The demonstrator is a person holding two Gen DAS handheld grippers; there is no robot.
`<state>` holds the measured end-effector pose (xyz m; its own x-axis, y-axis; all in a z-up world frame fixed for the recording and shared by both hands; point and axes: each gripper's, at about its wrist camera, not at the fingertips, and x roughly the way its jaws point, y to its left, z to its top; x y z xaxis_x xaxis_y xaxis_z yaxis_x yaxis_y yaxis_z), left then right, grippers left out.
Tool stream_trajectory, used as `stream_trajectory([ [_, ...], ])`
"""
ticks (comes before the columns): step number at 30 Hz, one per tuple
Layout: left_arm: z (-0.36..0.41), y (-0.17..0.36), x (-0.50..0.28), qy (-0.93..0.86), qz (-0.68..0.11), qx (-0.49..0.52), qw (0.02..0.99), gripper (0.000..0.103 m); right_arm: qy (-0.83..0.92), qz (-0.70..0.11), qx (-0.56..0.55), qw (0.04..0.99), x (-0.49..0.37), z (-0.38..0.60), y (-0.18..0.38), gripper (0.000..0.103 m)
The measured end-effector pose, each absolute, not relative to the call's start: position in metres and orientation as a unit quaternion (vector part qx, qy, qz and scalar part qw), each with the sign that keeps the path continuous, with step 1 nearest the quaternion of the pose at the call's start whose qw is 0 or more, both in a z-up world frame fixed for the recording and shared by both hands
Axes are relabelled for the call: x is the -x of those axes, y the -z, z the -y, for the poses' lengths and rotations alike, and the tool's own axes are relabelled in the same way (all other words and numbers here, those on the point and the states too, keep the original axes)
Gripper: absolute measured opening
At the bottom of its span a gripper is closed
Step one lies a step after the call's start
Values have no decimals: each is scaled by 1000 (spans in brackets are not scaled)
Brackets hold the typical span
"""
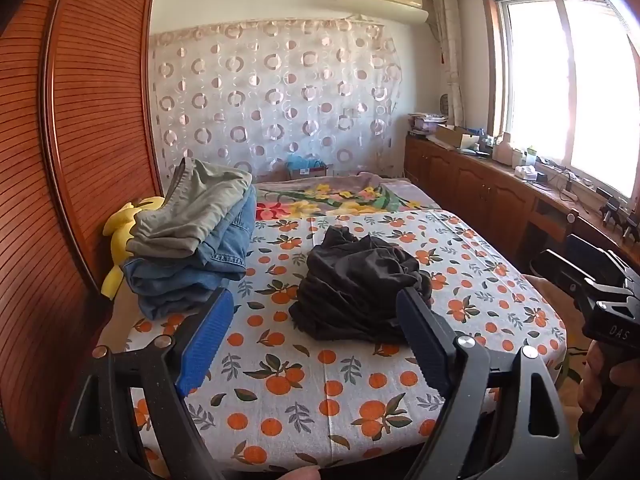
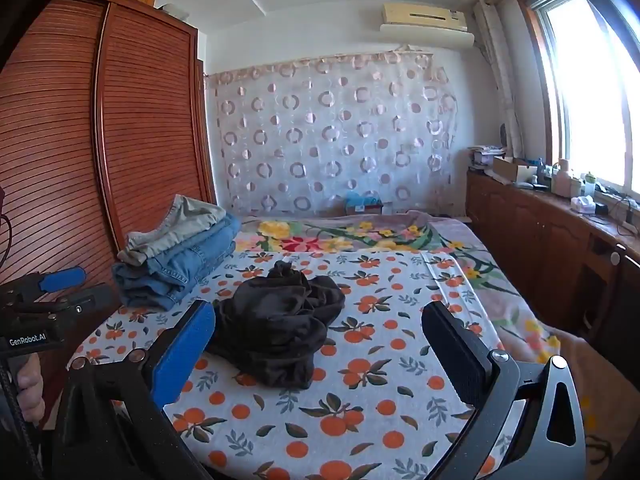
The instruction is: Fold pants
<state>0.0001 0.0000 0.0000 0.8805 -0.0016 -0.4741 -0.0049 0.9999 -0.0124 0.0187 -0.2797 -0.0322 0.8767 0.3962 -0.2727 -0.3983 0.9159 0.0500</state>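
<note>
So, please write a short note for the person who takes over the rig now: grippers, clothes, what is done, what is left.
Left hand-held gripper: open, empty, above the bed's near edge.
Right hand-held gripper: open, empty.
Black pants: crumpled heap in the middle of the orange-print sheet, untouched.
Folded stack, grey on blue denim: at the left by the wardrobe.
Left: spread the black pants flat, fold them.

Crumpled black fabric pants (image 1: 356,288) (image 2: 280,324) sit bunched in a loose heap, unfolded, just right of the folded stack of denim and khaki garments (image 1: 192,236) (image 2: 180,256).
</note>
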Motion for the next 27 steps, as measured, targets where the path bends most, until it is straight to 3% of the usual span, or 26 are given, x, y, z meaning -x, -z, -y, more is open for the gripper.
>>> stream_trajectory([
  [27, 2, -4, 6, -4, -235, 2, 972, 84, -208, -141, 5, 968, -15, 277, 33, 103],
])
